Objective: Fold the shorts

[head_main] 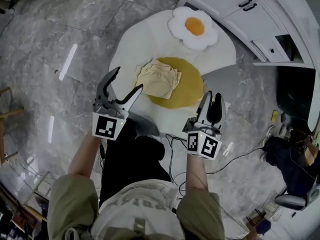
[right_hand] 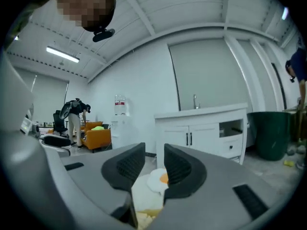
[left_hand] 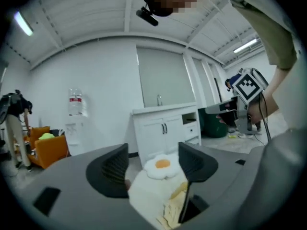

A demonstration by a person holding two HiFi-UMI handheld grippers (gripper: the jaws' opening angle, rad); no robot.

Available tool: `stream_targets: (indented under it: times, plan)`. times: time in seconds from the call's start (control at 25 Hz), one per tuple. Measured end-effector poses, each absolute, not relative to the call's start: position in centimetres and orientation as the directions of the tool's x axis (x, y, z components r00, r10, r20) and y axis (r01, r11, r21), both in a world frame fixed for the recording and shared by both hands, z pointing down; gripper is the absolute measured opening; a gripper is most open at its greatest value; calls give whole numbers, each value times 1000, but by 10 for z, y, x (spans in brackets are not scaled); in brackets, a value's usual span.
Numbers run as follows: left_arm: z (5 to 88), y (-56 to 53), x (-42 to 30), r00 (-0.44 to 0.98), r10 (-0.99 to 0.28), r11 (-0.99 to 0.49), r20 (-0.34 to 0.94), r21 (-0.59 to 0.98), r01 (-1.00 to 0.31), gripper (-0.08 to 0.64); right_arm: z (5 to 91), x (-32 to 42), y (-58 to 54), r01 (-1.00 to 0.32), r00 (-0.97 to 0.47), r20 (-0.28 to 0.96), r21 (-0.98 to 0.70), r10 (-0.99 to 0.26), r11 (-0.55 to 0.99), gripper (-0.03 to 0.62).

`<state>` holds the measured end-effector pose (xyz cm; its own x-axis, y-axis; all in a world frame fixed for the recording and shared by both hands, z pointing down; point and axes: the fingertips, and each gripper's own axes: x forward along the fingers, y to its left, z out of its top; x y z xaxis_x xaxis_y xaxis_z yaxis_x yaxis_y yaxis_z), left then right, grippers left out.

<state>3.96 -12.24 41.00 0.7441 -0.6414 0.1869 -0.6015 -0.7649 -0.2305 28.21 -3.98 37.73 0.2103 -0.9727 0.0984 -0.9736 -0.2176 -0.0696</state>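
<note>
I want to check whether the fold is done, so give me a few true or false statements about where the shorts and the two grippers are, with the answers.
1. The shorts lie folded on the yellow patch of the rug. True.
2. The left gripper is holding the shorts. False: its jaws stand wide apart with nothing between them.
3. The fried-egg cushion lies on top of the shorts. False: it lies apart from them, at the rug's end nearest the white cabinet.
4. The right gripper holds nothing. True: there is a narrow empty gap between its jaws.
</note>
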Motion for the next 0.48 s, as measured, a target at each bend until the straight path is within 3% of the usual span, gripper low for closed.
stream_targets:
  times: [0.04, 0.08, 0.12, 0.32, 0.48]
  plan:
    - [380, -119, 28, 717, -677, -735, 167, -191, -651, 264, 346, 282, -33, -972, 224, 88, -53, -971, -229, 123]
    - [351, -116, 15, 684, -716, -698, 140, -128, -704, 89, 315, 281, -25, -971, 233, 79, -37, -969, -237, 111]
    - [321, -112, 4, 658, -744, -667, 116, -75, -742, 55, 284, 279, -16, -970, 239, 71, -24, -968, -242, 91]
    - [189, -86, -28, 601, -795, -605, 83, -36, -795, 36, 147, 253, 32, -974, 226, 44, 47, -973, -224, 29]
    - [106, -49, -49, 543, -834, -546, 96, -2, -838, 17, 59, 238, 80, -973, 211, 49, 105, -976, -205, 20]
